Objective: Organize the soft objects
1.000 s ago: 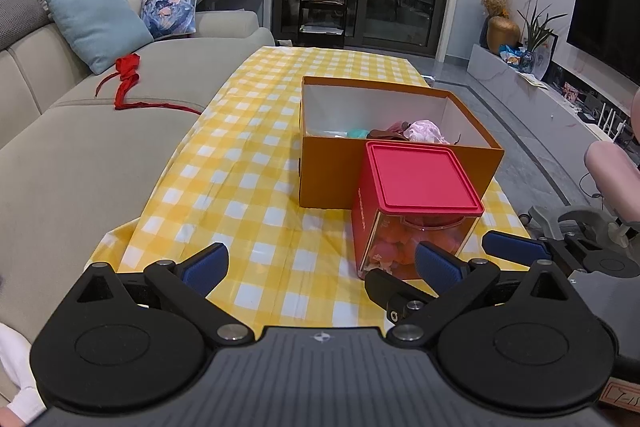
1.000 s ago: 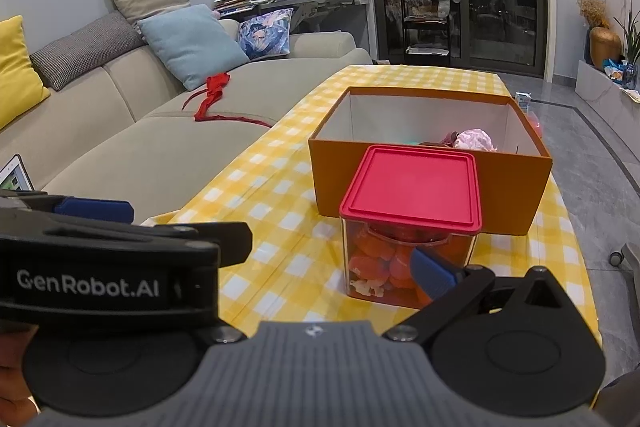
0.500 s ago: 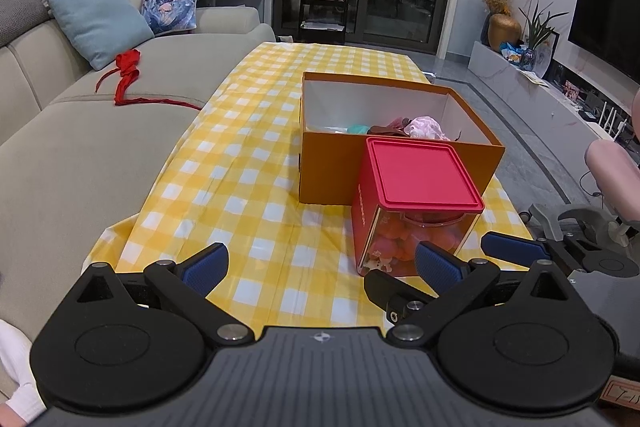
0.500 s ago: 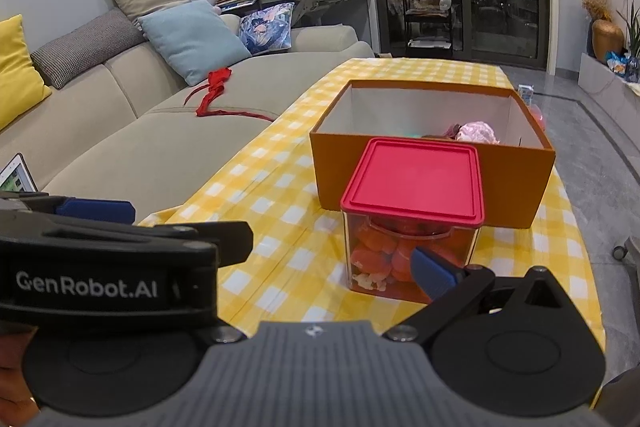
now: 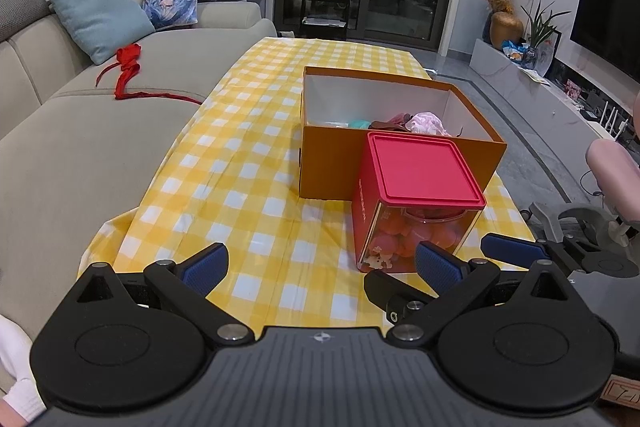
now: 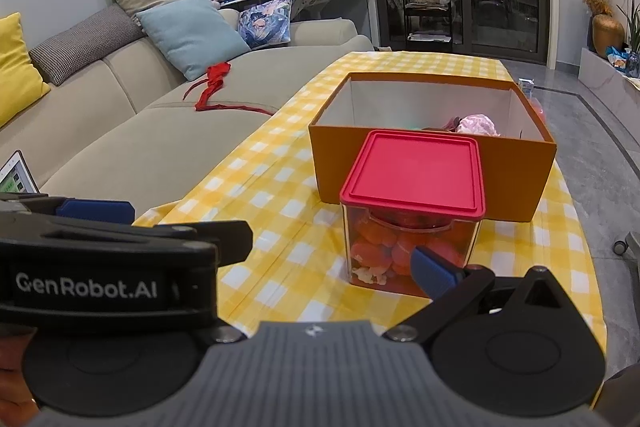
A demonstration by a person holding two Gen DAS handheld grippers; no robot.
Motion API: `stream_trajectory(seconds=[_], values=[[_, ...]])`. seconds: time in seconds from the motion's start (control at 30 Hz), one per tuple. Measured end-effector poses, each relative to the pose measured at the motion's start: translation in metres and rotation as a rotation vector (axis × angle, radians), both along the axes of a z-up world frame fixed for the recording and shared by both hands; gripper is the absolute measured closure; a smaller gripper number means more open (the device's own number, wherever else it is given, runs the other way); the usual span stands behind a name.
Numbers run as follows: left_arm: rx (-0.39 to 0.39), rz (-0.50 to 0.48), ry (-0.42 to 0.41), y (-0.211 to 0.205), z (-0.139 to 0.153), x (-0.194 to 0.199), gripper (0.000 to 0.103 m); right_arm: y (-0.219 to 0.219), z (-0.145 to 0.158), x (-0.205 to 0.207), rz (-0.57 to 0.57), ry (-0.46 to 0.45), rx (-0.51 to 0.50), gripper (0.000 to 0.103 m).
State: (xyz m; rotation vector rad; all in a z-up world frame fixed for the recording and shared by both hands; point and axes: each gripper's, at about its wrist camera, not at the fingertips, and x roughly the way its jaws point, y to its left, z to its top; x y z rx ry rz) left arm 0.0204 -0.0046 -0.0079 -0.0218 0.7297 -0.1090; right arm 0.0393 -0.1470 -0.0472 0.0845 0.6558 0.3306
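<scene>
**Both tools wait in front of the red-lid container**

The left tool (image 5: 320,263) has its fingers spread wide and holds nothing. The right tool (image 6: 280,251) is also spread wide and empty; the other tool's body hides its left finger. The clear container (image 6: 412,223) with a red lid (image 6: 414,175) stands on the checkered table (image 5: 248,183), touching the orange box (image 5: 332,167). Soft objects (image 5: 428,121) lie inside the box.
</scene>
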Motion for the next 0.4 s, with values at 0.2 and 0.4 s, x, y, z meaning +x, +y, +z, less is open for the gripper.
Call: stream_trajectory(seconds=[0.2, 0.4], values=[[0.001, 0.004, 0.007, -0.0006, -0.0002, 0.0003, 0.0, 0.0001, -0.0011, 0.0007, 0.0, 0.008, -0.002, 0.003], [-0.005, 0.005, 0.007, -0.0022, -0.0017, -0.0003, 0.0, 0.0008, -0.0021, 0.0007, 0.0, 0.009, -0.006, 0.003]])
